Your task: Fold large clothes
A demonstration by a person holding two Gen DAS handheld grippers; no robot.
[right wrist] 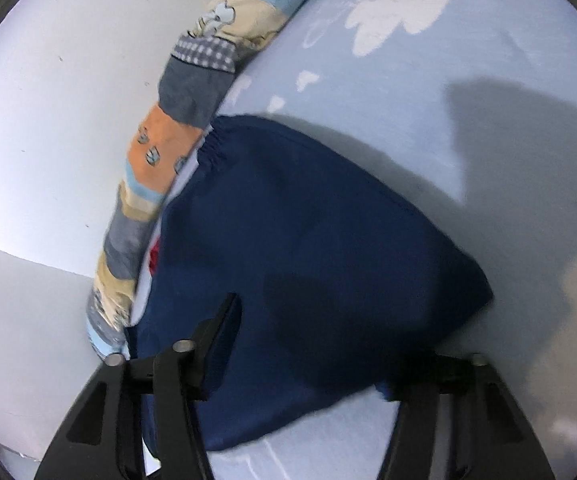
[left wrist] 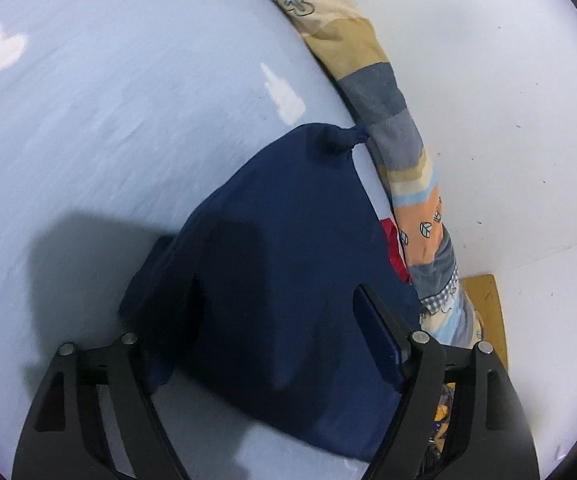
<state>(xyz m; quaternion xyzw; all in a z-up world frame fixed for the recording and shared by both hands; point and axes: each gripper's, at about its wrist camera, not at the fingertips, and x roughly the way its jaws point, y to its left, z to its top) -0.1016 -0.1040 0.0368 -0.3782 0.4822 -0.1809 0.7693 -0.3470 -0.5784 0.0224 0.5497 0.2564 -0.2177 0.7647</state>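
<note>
1. Navy garment [left wrist: 280, 256]: a large dark blue piece, bunched in a mound on the pale blue bed sheet [left wrist: 128, 120], draped over both grippers; the right wrist view shows a gathered elastic edge at its far end; what kind of garment it is cannot be told
2. Left gripper [left wrist: 268, 320]: jaws partly apart, fabric lying over and between them; left finger tip buried under cloth, right finger [left wrist: 380, 332] half showing; whether the pads press the cloth cannot be told
3. Right gripper [right wrist: 328, 332]: jaws partly apart, left finger [right wrist: 216, 336] sunk in a fold, right finger tip hidden under cloth; grip uncertain
4. Patchwork quilt roll [left wrist: 392, 120]: striped and printed, along the white wall [left wrist: 508, 120], just beside the garment
5. Red item [left wrist: 394, 248]: a sliver wedged between garment and quilt, unidentifiable
6. Wooden piece [left wrist: 486, 304]: cut off behind the quilt
</note>
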